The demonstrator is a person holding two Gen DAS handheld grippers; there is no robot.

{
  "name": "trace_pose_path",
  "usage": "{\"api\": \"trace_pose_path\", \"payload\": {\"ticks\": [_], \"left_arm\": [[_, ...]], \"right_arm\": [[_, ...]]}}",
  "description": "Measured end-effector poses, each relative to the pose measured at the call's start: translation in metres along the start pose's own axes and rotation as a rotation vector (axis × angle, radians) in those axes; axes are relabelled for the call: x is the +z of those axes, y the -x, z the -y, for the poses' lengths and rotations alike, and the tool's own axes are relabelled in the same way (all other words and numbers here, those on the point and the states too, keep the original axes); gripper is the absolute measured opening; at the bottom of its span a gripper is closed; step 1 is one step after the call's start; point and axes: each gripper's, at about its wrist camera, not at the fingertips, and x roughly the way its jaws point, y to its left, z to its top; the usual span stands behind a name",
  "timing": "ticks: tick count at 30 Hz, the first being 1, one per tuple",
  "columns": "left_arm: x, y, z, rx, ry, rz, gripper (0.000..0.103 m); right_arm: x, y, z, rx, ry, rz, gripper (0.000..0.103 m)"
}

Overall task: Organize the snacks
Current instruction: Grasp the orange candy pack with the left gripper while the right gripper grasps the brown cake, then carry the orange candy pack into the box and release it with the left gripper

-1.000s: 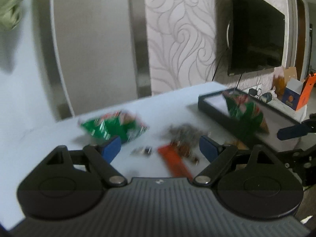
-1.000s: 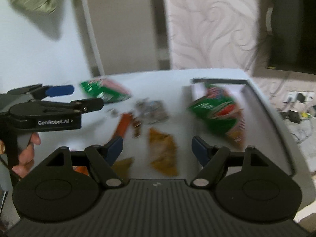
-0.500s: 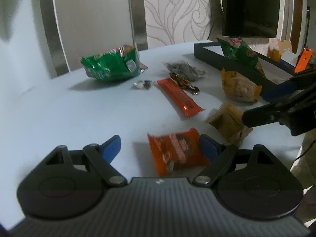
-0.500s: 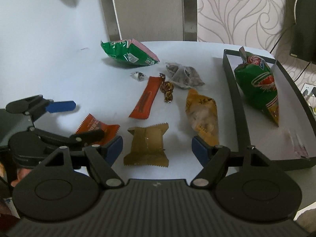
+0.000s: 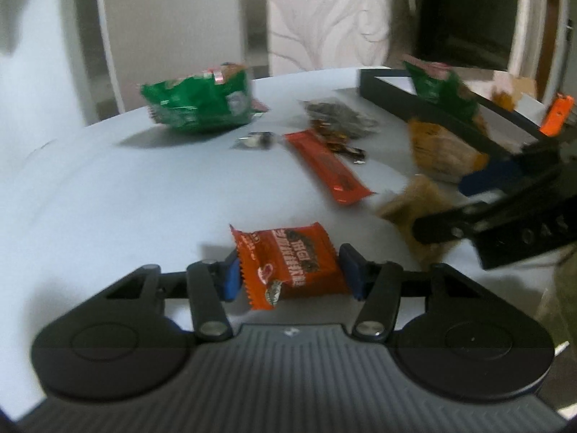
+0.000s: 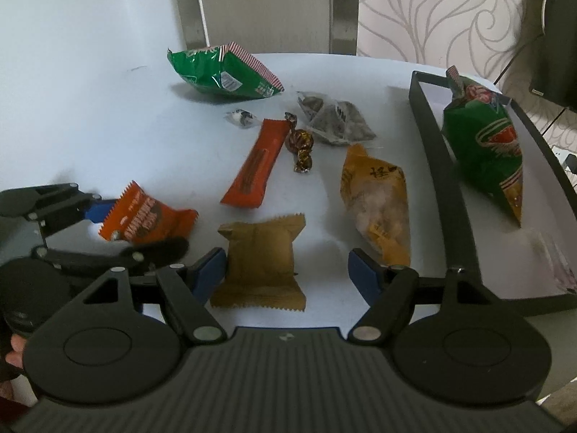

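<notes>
Right wrist: two green bags (image 6: 223, 72), left claw (image 5: 288, 270) closing, seemingly touching orange packet (image 5: 288, 263); right claw (image 6: 288, 270) closing, gaping.

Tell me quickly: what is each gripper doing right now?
Left gripper: jaws closing around the orange snack packet.
Right gripper: jaws closing, still open, straddling the tan packet.

Two handheld grippers: the left gripper (image 5: 288, 274) and right gripper (image 6: 288, 270) share black ribbed housings, round side discs, silver pivot screws and blue fingertip pads (image 6: 364, 274). Pale lettering marks one side.
</notes>
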Motion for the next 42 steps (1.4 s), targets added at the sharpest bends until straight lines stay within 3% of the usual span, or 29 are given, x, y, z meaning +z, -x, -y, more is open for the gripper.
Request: {"api": "trace_pose_path", "payload": {"ticks": [8,12,16,21,22,24,26,28,42], "left_arm": [[0.014,-0.011,-0.032,0.086,0.107,-0.028,0.058],[0.013,-0.009,-0.030,0.092,0.100,-0.036,0.059],[0.012,-0.008,-0.029,0.087,0.099,-0.042,0.072],[0.010,-0.009,-0.027,0.099,0.091,-0.037,0.073],[0.010,-0.008,-0.026,0.107,0.090,-0.033,0.069],[0.011,-0.008,-0.027,0.109,0.090,-0.025,0.058],[0.012,-0.008,-0.029,0.095,0.101,-0.023,0.052],[0.012,-0.007,-0.029,0.093,0.104,-0.023,0.047],[0.014,-0.007,-0.029,0.096,0.102,-0.035,0.044]], "right_arm": [[0.007,-0.023,-0.007,-0.020,0.039,-0.021,0.072],[0.008,-0.027,-0.009,-0.028,0.044,-0.014,0.071],[0.006,-0.025,-0.009,-0.027,0.033,-0.009,0.072],[0.004,-0.023,-0.007,-0.022,0.017,-0.005,0.073],[0.003,-0.022,-0.007,-0.029,0.022,-0.005,0.072],[0.004,-0.021,-0.009,-0.039,0.036,-0.003,0.052],[0.005,-0.021,-0.010,-0.036,0.044,-0.007,0.047],[0.005,-0.020,-0.012,-0.039,0.055,-0.006,0.046],[0.008,-0.004,-0.015,0.000,0.044,0.005,0.045]]}}
